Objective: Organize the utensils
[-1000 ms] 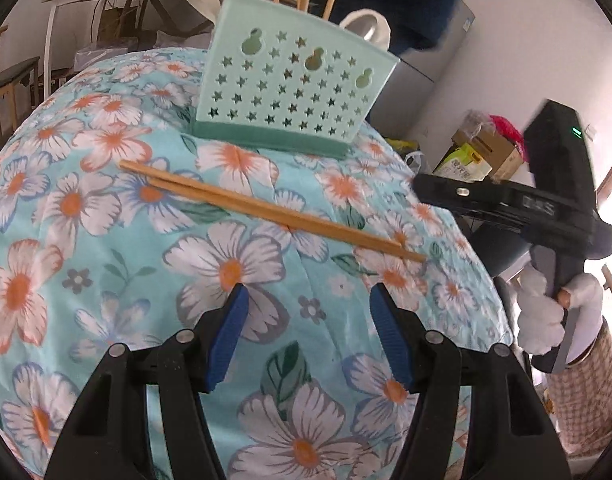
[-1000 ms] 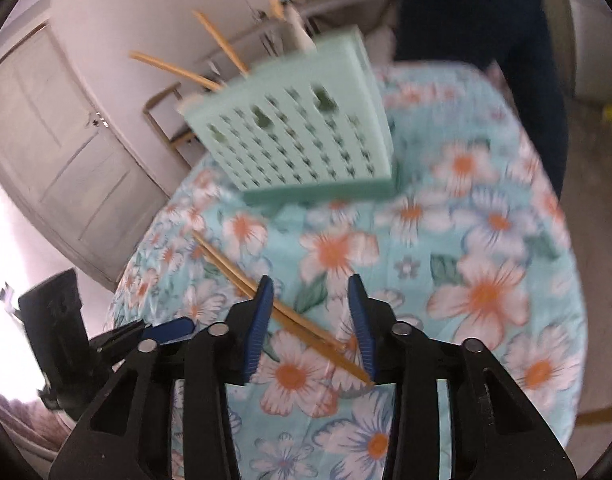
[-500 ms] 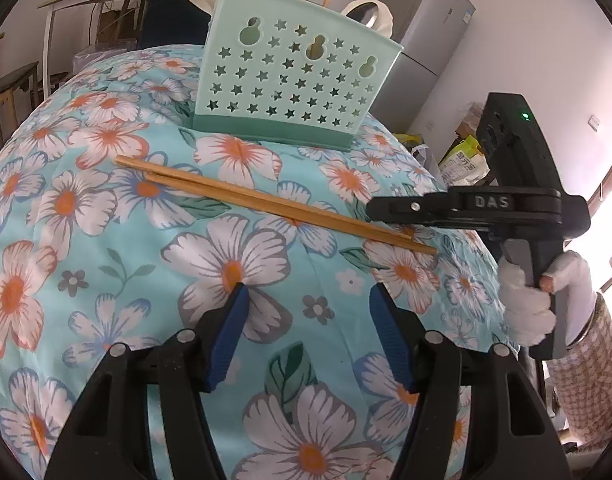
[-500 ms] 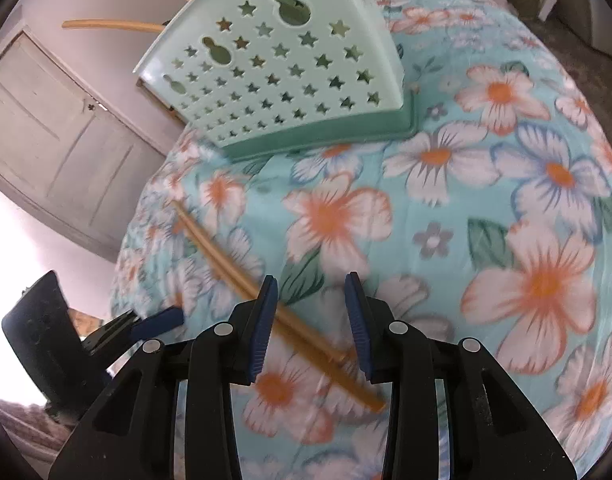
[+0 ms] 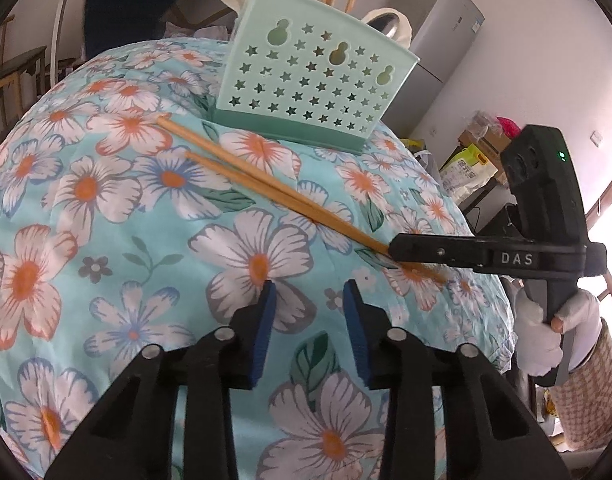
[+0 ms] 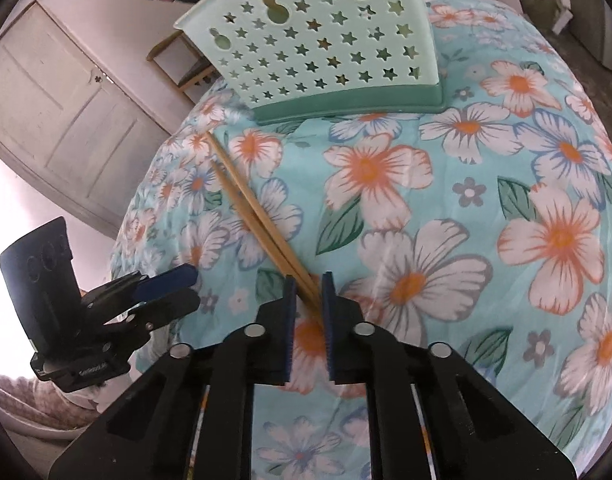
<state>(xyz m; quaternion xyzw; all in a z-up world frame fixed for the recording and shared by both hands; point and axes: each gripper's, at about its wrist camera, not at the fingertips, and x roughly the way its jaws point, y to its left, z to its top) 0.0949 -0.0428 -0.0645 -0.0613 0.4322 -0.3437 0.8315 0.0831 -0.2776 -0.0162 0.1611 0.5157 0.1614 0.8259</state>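
Chopsticks (image 6: 262, 224) lie near the basket (image 6: 326, 40), right claw (image 6: 308, 300) pinching them.

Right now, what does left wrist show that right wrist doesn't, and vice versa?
Left wrist only: a grey fridge, boxes by the wall, a white-gloved hand holding the right gripper.
Right wrist only: a white panelled door, right jaws closed on the chopsticks.
Both: the mint star-holed utensil holder on the floral cloth; left gripper closing on nothing.
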